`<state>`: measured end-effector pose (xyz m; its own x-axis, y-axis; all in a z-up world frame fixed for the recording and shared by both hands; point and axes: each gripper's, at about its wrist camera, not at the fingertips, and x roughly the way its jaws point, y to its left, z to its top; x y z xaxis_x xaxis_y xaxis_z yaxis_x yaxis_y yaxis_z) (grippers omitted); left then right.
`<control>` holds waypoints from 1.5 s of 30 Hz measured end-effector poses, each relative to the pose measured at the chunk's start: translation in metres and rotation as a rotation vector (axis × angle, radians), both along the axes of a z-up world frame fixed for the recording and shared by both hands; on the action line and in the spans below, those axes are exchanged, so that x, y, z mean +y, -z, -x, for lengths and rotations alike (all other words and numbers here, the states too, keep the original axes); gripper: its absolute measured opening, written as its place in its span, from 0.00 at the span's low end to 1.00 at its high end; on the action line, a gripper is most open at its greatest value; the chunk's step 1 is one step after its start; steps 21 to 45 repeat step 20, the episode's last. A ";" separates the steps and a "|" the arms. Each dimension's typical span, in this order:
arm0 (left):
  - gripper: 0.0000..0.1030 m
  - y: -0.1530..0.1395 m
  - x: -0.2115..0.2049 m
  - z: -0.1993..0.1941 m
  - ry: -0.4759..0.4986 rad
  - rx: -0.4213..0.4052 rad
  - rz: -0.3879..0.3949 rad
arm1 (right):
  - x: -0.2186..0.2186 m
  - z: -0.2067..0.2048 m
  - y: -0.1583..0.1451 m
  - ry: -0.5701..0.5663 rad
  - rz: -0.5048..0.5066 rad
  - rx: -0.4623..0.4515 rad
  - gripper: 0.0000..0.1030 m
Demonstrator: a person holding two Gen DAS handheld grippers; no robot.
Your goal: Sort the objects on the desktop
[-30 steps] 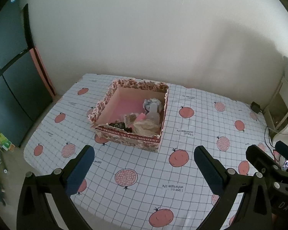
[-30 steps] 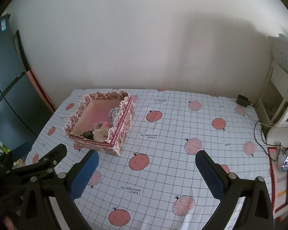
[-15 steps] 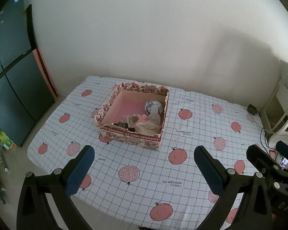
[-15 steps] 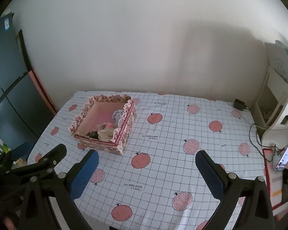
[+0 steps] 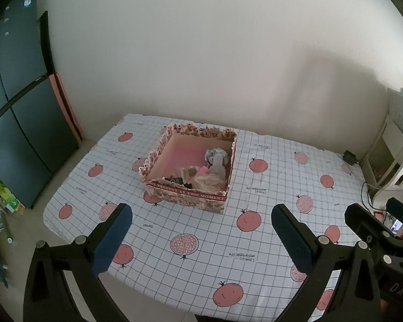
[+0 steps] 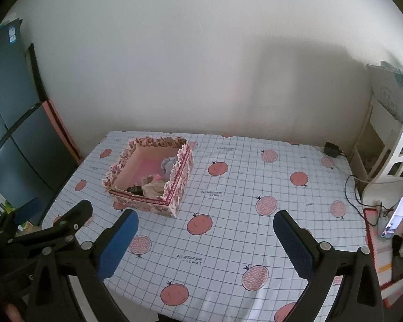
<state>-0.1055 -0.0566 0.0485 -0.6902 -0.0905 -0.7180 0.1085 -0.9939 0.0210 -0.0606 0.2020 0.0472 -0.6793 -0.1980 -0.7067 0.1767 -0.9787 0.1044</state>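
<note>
A floral cardboard box (image 5: 186,196) stands open on the table's left half; it also shows in the right wrist view (image 6: 142,202). Inside lie crumpled paper (image 5: 215,155), a pale wad (image 5: 209,181), a pink piece (image 5: 202,170) and a small dark item (image 5: 176,180). My left gripper (image 5: 201,214) is open and empty, above the table's near edge, well short of the box. My right gripper (image 6: 205,221) is open and empty, to the right of the box. The left gripper's body (image 6: 53,230) shows at lower left in the right wrist view.
The table wears a white checked cloth with pomegranate prints (image 5: 255,255). A dark fridge (image 5: 18,123) stands left. A black adapter (image 6: 330,149) lies at the far right corner. A white shelf (image 6: 384,139) and a phone with cables (image 6: 395,217) are at the right.
Both grippers have drawn back and up from the table, so the box and table look smaller and farther. Both stayed open.
</note>
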 end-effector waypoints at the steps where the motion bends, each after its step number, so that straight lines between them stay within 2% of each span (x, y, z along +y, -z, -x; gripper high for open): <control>1: 1.00 -0.001 0.000 -0.001 -0.001 0.001 0.000 | 0.000 -0.002 -0.001 0.000 -0.001 0.002 0.99; 18: 1.00 -0.012 -0.004 -0.012 -0.011 0.009 -0.014 | -0.004 -0.012 -0.011 -0.003 -0.003 0.014 0.99; 45: 1.00 -0.012 -0.004 -0.012 -0.012 0.009 -0.015 | -0.004 -0.012 -0.011 -0.004 -0.004 0.014 0.99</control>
